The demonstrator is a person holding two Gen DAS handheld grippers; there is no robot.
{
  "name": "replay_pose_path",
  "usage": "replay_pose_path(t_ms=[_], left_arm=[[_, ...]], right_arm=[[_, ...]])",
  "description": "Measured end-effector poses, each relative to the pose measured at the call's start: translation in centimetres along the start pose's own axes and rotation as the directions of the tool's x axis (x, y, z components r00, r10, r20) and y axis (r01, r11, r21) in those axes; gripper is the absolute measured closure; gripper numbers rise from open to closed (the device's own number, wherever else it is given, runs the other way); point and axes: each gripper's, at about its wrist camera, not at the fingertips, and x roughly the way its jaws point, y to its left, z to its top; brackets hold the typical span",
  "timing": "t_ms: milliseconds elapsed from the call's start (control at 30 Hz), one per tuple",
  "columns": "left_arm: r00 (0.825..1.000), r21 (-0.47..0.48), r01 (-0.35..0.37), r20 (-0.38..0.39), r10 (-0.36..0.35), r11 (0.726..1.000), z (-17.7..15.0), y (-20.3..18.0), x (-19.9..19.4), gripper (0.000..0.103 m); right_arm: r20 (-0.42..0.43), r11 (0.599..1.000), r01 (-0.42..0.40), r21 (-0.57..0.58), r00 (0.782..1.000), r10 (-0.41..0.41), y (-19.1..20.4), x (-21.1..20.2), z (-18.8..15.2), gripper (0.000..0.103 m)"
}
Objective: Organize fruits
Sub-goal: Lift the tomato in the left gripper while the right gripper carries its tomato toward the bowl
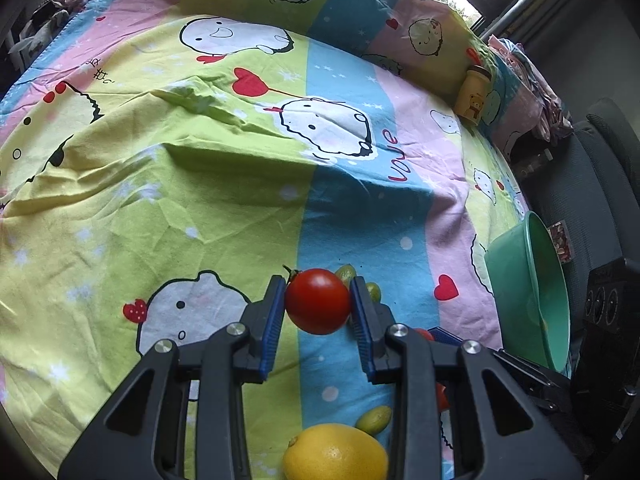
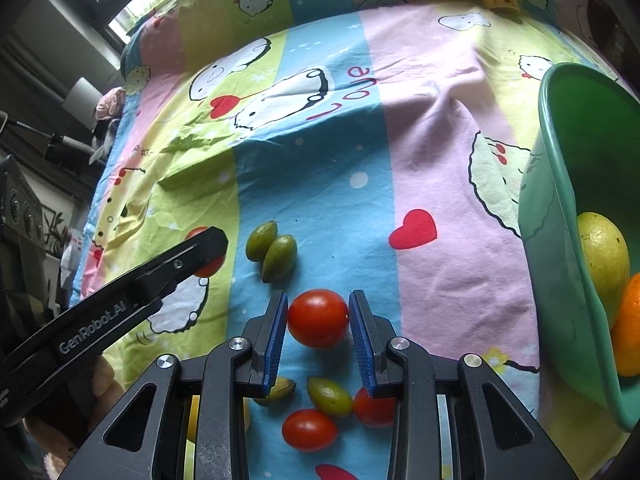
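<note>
Over wrinkled cartoon bedsheet [image 1: 200, 200], left tool [image 1: 318, 304] and right tool [image 2: 318, 318] each pinching a glossy round tomato [image 1: 318, 300]

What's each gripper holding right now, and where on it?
Each holds a small red tomato by its opposite sides: the left gripper pinches one tomato, the right gripper another tomato.

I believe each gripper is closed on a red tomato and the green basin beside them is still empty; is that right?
Not quite: the green basin is not empty. The right wrist view shows a yellow fruit and an orange fruit inside it. The rest holds: the left gripper and the right gripper each grip a red tomato.
</note>
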Motion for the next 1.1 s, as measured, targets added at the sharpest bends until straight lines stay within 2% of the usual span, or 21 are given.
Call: replay_pose_path(t_ms=[333,433,667,1100], left_arm=[[1.0,-0.016,-0.019,-0.007,0.019,1.0,-0.6,0.5,-0.3,0.071],[1.0,-0.016,-0.014,-0.012,0.014,1.0,-0.7,0.5,-0.3,0.071],[1.0,-0.015,-0.013,-0.01,0.013,1.0,-0.7,0.4,-0.4,0.071],[1.0,-0.011,0.012,0.003,-0.012,1.0,-0.9,-0.1,-1.0,0.071]], right_arm=[[-0.006,1.0,0.02,-0.014,1.0,-0.02,0.0,0.2,-0.2,0.07],[-0.03,1.0,0.009,-0.016,1.0,-0.009,0.0,0.5,-0.2,0.07],[-0.037,0.997,0.058,-0.052,0.998,-0.06,0.8,1.1,-0.4,0.07],[-0.009,0.999,0.036,-0.031,0.999,-0.036,0.3,0.3,-0.3,0.07]])
